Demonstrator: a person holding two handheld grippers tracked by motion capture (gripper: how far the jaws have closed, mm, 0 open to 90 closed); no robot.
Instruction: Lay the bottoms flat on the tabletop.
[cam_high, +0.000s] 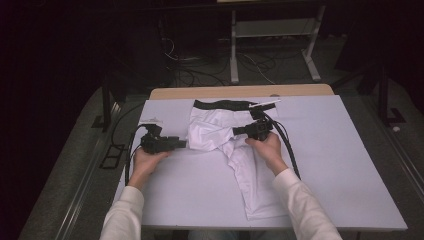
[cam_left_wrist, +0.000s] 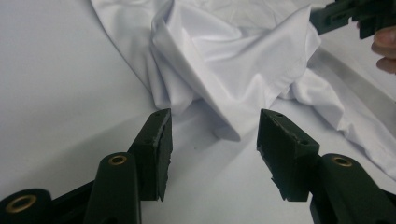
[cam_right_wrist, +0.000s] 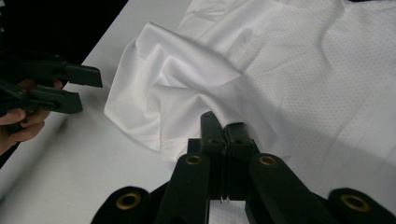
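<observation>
High view. The white shorts (cam_high: 235, 150) lie on the worktop (cam_high: 330, 165), black waistband (cam_high: 227, 104) at the far edge, one leg stretched toward the person, the other leg bunched and folded over toward the middle. The left hand-held gripper (cam_high: 181, 144) sits just beside the near-left edge of the shorts, apart from the fabric. The right hand-held gripper (cam_high: 239, 131) rests on the shorts below the waistband. This arrangement suggests a folding operation: one tool pins the cloth while the other is free to reposition.

Left gripper view. The left hand-held gripper (cam_left_wrist: 212, 140) stands at medium width with nothing between its jaws; a folded corner of the shorts (cam_left_wrist: 233, 70) lies just ahead of the jaw tips on the worktop (cam_left_wrist: 56, 84). The right hand-held gripper (cam_left_wrist: 343, 16) appears beyond the shorts.

Right gripper view. The right hand-held gripper (cam_right_wrist: 224, 128) is fully closed; its tips meet at a crease of the shorts (cam_right_wrist: 187, 88), and whether fabric is actually pinched cannot be told. The left hand-held gripper (cam_right_wrist: 88, 88), jaws apart, waits just beside the hemmed leg edge of the shorts.
</observation>
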